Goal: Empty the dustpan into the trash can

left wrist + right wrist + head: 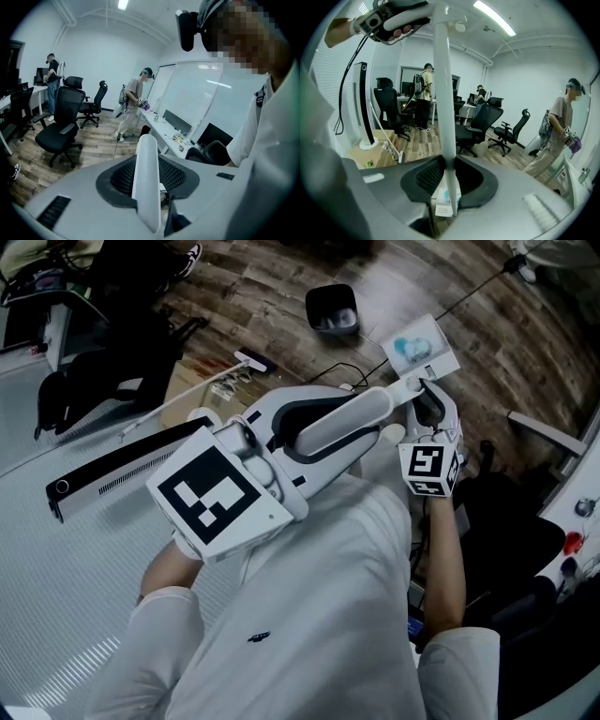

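Left tool and right tool both clamp the dustpan handle, pan just past right tool, trash can beyond; likely light stiff plastic, slick, load spills if tilted.

The trash can stands on the floor, left of the dustpan.

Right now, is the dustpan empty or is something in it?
Not empty. A pale blue-white lump lies in the dustpan, which is held off to the side of the trash can, not over it.
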A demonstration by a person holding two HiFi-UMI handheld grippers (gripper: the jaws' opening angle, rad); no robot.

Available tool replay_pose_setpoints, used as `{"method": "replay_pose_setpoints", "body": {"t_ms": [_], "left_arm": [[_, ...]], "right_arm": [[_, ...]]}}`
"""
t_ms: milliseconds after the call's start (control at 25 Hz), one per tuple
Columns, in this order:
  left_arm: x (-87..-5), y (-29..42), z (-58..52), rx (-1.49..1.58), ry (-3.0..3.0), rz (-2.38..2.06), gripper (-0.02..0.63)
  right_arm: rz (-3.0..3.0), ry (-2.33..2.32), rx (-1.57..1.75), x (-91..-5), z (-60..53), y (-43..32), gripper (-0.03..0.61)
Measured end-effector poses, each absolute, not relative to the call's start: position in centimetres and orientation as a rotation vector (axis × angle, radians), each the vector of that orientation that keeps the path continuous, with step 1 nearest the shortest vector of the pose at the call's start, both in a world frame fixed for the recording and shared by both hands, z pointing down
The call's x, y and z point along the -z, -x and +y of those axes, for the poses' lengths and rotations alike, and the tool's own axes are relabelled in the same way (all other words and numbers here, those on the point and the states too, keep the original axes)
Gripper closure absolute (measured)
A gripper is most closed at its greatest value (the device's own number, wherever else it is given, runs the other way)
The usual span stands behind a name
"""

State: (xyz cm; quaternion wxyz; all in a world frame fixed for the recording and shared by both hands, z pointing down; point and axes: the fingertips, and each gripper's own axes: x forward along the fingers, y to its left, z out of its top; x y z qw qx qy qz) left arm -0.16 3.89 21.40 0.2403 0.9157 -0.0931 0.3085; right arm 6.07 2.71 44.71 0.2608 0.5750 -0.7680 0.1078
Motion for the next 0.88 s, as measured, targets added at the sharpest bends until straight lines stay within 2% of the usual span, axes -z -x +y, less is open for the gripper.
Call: {"method": "replay_pose_setpoints", "body": {"t_ms": [400,560,720,880], "left_arm": [[-21.0,4.1,1.1,-0.739,-2.464,-0.441,0.483],[-19.9,5.3,-1.1,-0.601,-2.515,-0.505,0.483],[-21.0,8.0,-1.5,-0.698,-2.447,-0.544,0.483],[-20.8,9.0,-2.4,-0.632,-2.434,-0.597,0.483]], "right_arm": [[-2.118,-1.434,-0.131,-43.5,-2.0,-3.7,0.489],[-2.147,-1.352,-0.067,-43.0,-4.0,-2.2,0.49],[-2.159,-1.302,-0.03,-42.7,-5.5,-0.8,0.491],[-2.169,-1.258,0.014,-42.5,-6.7,0.1,0.491]]}}
